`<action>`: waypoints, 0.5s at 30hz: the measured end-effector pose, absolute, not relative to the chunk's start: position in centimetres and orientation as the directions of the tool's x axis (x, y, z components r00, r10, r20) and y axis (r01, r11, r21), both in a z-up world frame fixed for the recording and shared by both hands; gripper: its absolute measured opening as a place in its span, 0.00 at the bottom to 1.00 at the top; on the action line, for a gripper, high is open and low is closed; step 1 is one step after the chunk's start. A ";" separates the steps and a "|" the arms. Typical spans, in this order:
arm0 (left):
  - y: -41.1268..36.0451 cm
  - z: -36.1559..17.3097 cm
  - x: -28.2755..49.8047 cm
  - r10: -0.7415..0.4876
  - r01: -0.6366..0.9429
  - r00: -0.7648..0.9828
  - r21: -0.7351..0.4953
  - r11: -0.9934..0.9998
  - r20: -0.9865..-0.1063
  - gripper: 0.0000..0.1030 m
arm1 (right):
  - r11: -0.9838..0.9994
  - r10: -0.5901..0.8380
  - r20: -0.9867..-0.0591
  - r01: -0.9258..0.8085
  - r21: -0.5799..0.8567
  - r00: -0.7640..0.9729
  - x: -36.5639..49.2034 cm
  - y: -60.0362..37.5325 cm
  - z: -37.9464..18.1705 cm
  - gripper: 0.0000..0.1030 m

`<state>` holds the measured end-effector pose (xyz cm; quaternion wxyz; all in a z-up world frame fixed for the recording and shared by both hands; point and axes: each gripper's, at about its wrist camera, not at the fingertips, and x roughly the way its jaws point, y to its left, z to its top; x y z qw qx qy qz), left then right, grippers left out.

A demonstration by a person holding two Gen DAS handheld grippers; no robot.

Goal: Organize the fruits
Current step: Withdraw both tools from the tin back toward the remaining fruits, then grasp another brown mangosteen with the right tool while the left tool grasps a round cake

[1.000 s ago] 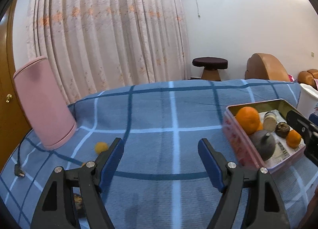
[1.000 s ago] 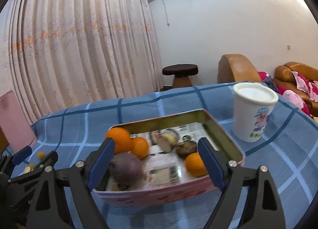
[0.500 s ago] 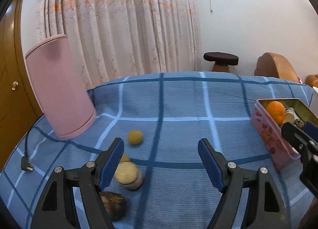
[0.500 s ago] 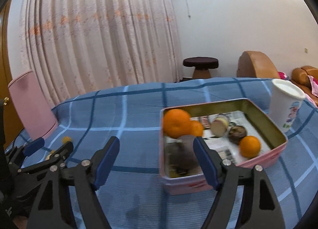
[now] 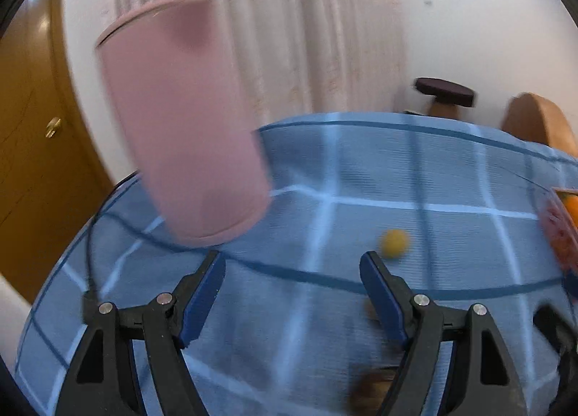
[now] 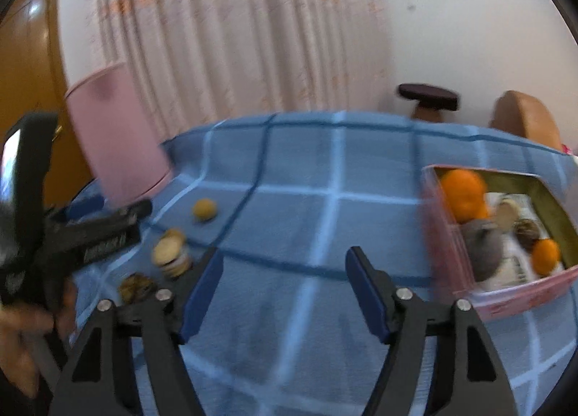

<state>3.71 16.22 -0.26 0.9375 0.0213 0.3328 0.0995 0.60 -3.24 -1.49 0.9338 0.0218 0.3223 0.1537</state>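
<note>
Your right tool has just been narrowing with nothing between its pads; your left tool gapes, empty. Loose round fruits (a small yellow one, two brownish) lie on soft checked cloth and may roll if nudged. Farther right, the pink tin holds smooth oranges.

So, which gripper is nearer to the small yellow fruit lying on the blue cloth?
Left. The left gripper has the yellow fruit just beyond its right fingertip. The right gripper is farther, with the fruit up to its left.
</note>
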 end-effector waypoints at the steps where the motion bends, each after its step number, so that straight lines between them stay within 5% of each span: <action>1: 17.3 -0.1 3.6 0.203 -0.188 0.756 0.091 0.978 -0.622 0.76 | 0.944 0.321 -0.608 -0.299 0.141 0.726 0.6 -2.4 -1.7 0.66; 15: 20.0 0.2 3.6 0.144 -0.173 0.753 0.018 0.985 -0.642 0.76 | 0.826 0.495 -0.719 -0.521 0.215 0.488 1.4 5.9 -4.4 0.48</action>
